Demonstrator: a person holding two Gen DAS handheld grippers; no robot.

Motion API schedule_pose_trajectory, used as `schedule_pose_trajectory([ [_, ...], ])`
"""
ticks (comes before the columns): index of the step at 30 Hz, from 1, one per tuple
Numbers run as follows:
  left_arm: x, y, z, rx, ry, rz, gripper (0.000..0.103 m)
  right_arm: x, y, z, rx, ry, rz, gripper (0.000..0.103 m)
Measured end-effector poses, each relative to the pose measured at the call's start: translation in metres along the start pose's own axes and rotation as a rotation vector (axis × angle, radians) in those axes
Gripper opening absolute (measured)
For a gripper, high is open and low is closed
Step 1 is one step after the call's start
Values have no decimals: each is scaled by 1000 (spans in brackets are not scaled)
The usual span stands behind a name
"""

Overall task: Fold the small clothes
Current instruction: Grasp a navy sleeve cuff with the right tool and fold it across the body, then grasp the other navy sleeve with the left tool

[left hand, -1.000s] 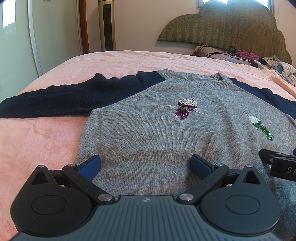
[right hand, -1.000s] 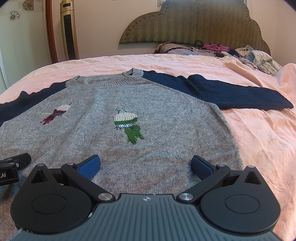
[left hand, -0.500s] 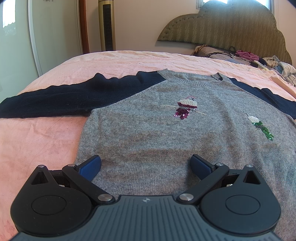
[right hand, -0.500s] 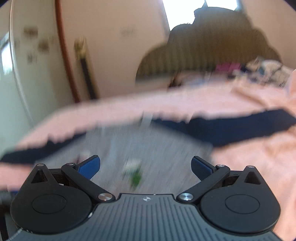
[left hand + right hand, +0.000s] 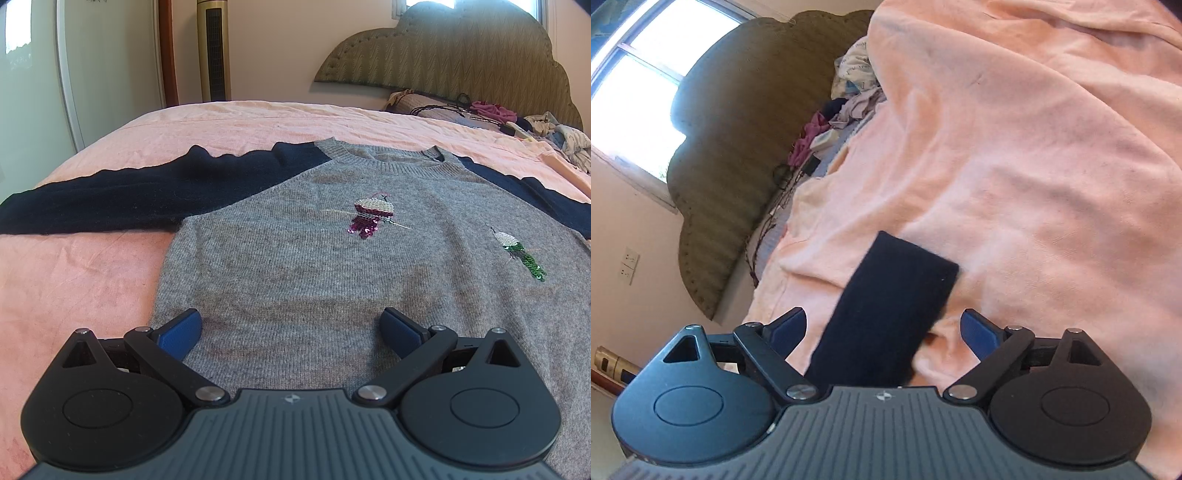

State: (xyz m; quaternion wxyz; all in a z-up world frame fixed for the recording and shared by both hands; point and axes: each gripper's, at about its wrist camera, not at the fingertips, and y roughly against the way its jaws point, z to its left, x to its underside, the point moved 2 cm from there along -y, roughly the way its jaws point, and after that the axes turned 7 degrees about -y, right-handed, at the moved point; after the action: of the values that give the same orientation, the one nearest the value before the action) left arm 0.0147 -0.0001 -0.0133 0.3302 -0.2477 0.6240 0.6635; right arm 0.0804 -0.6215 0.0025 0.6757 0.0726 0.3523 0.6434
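Note:
A grey knit sweater (image 5: 332, 266) with navy sleeves and two sequin birds lies flat, front up, on the pink bed. Its left navy sleeve (image 5: 110, 199) stretches out to the left. My left gripper (image 5: 291, 325) is open, low over the sweater's lower hem, holding nothing. In the right wrist view the camera is rolled to one side, and my right gripper (image 5: 882, 325) is open over the end of the right navy sleeve (image 5: 890, 302), whose cuff lies between the fingers without being gripped.
The pink sheet (image 5: 1034, 166) covers the bed. A pile of clothes and cables (image 5: 491, 110) lies by the green headboard (image 5: 461, 51). A tower fan (image 5: 214, 48) stands by the wall at the back left.
My right gripper has swung off the sweater's body to the right and rolled sideways, now over the right sleeve's cuff. It has left the left wrist view. The left gripper has not moved.

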Motion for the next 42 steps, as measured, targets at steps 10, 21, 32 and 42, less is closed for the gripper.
schedule_pose_trajectory([
  [10, 0, 0, -1, 4, 5, -2, 103, 11, -17, 34, -97, 91, -31, 14],
  [21, -1, 1, 0, 6, 4, -2, 103, 260, 29, 215, -637, 283, 498, 17],
  [32, -3, 8, 15, 93, 112, -9, 103, 290, 64, 113, -522, 307, 449, 52],
  [42, -84, -57, 16, 538, 483, 124, 97, 283, 53, 92, -637, 134, 516, 70],
])
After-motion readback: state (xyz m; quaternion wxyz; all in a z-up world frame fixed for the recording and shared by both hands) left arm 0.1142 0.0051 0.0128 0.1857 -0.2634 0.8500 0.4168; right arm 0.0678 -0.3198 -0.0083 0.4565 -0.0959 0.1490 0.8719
